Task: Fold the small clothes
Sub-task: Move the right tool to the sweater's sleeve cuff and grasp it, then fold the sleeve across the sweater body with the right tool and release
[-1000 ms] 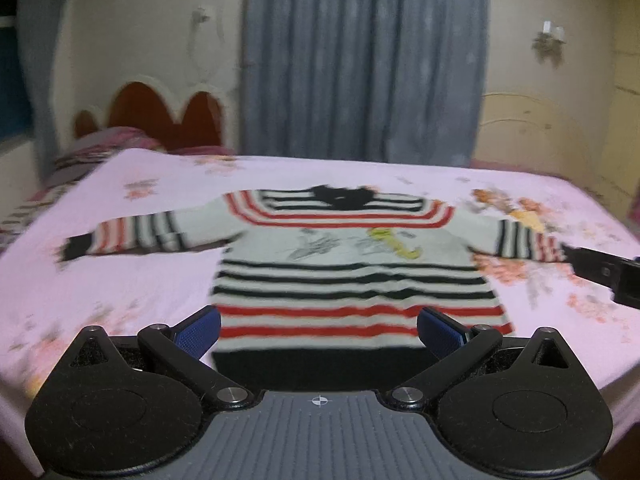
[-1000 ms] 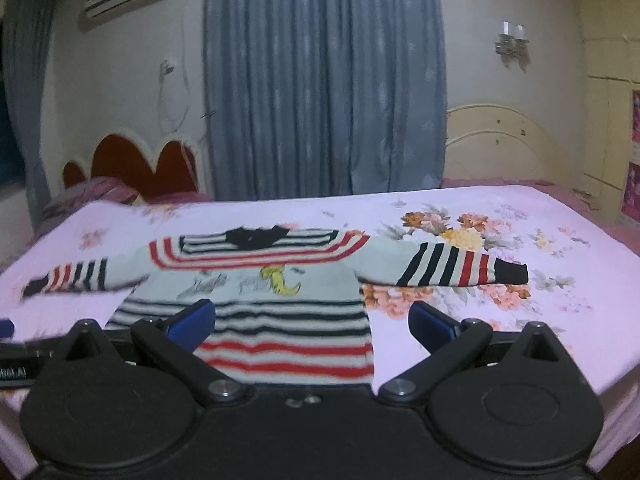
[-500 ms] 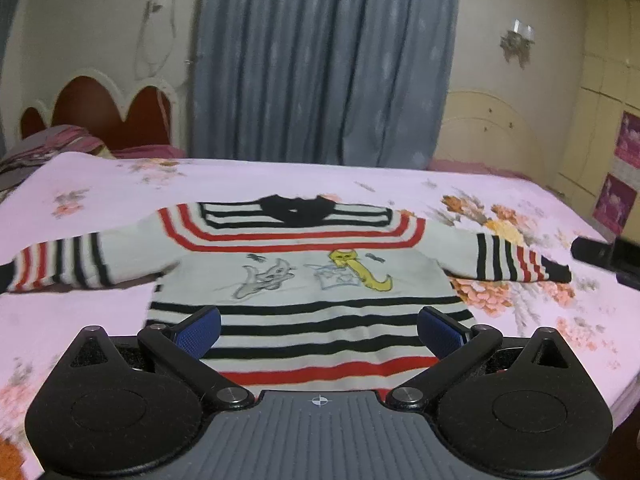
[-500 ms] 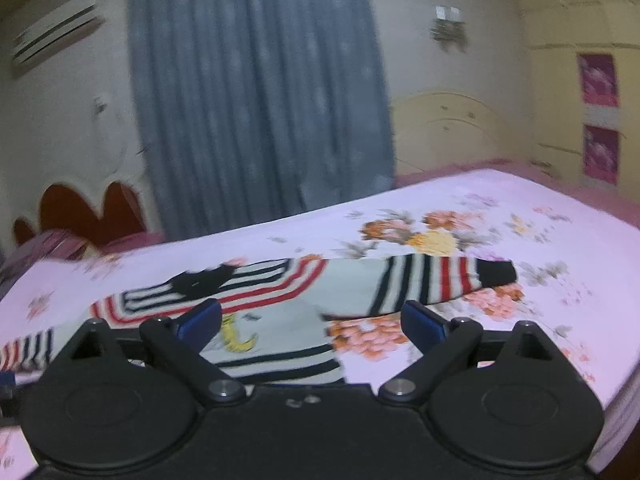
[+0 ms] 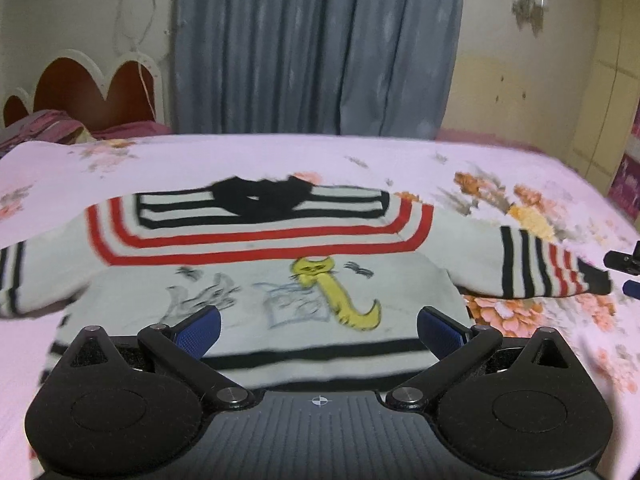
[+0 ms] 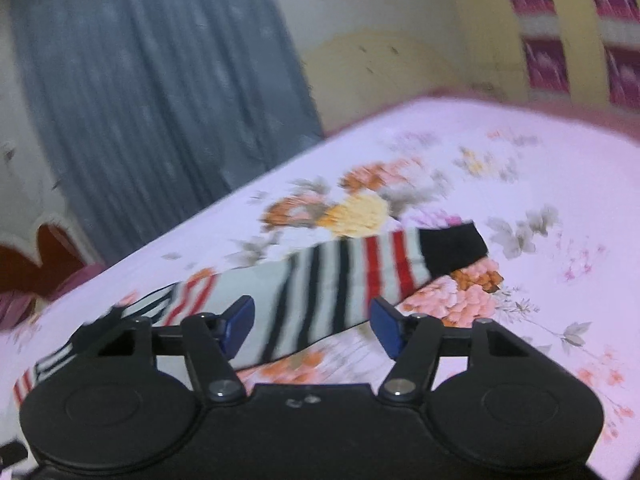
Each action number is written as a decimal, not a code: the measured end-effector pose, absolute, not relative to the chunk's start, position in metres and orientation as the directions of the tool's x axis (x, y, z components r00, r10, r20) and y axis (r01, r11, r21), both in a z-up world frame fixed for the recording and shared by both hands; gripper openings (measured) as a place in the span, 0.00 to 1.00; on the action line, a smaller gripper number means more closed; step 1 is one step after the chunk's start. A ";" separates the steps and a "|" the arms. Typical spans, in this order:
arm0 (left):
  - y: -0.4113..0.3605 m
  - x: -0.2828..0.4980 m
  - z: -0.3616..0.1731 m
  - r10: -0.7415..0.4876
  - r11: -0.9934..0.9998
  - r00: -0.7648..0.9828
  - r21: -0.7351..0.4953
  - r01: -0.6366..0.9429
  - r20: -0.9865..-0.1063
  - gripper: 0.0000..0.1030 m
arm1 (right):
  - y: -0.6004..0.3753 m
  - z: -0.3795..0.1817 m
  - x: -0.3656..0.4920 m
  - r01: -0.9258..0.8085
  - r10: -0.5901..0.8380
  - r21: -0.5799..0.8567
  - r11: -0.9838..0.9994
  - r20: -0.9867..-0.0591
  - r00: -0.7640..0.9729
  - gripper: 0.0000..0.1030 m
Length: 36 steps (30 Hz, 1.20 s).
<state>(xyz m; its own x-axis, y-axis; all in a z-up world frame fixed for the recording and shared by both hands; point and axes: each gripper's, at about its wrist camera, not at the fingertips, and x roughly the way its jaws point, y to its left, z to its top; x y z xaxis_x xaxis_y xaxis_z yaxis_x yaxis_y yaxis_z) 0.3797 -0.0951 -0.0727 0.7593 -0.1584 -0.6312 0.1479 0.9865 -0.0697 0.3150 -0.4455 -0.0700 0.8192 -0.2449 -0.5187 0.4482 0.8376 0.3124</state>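
Note:
A small white sweater [image 5: 256,272] with black and red stripes, a black collar and a yellow cat picture lies flat on the pink floral bed [image 5: 240,156], sleeves spread. My left gripper [image 5: 318,330] hovers open over its chest, nothing between the blue pads. In the right wrist view the sweater's right sleeve [image 6: 352,276] with its black cuff [image 6: 454,250] lies just ahead. My right gripper [image 6: 312,326] hangs above that sleeve, rolled to one side. Its jaws are closing, apart from the cloth. The right gripper's tip [image 5: 628,266] shows at the far right edge of the left wrist view, beside the cuff.
A grey curtain [image 5: 316,48] hangs behind the bed, with a red scalloped headboard [image 5: 80,88] and pillows at the left. A yellow wardrobe with pink panels [image 6: 568,28] stands at the right. Bare sheet lies around the sweater.
Both grippers have moved forward and lower toward the sweater. The right one swung right to the sleeve, rolled, and its jaws narrowed. The left jaws stayed wide.

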 end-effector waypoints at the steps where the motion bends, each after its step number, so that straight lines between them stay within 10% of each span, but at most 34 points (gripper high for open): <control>1: -0.106 0.390 -0.075 -0.153 0.987 0.751 -0.060 0.149 -0.642 1.00 | -0.462 -0.078 0.322 0.469 -0.247 0.329 0.820 -0.535 0.808 0.56; 16: -0.199 0.469 -0.101 -0.104 0.983 0.678 0.028 0.182 -0.728 1.00 | -0.588 -0.167 0.366 0.557 -0.214 0.525 0.644 -0.574 0.790 0.44; 22: -0.173 0.481 -0.092 -0.080 0.991 0.696 0.021 0.134 -0.714 1.00 | -0.597 -0.167 0.373 0.580 -0.258 0.474 0.662 -0.583 0.770 0.12; 27: -0.127 0.494 -0.100 -0.045 0.997 0.646 0.011 0.083 -0.762 1.00 | -0.590 -0.156 0.393 0.616 -0.320 0.335 0.713 -0.626 0.711 0.08; 36: -0.014 0.509 -0.118 -0.057 0.996 0.634 -0.090 -0.020 -0.771 1.00 | -0.412 -0.100 0.467 0.161 -0.017 0.211 0.964 -0.557 0.830 0.07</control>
<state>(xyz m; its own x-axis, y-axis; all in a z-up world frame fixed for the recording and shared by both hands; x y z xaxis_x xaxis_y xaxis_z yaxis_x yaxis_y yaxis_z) 0.5091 -0.0139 -0.1183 0.6340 -0.0569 -0.7712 -0.0199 0.9958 -0.0898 0.4670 -0.4117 -0.1005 0.8303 -0.0167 -0.5571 0.1612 0.9640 0.2114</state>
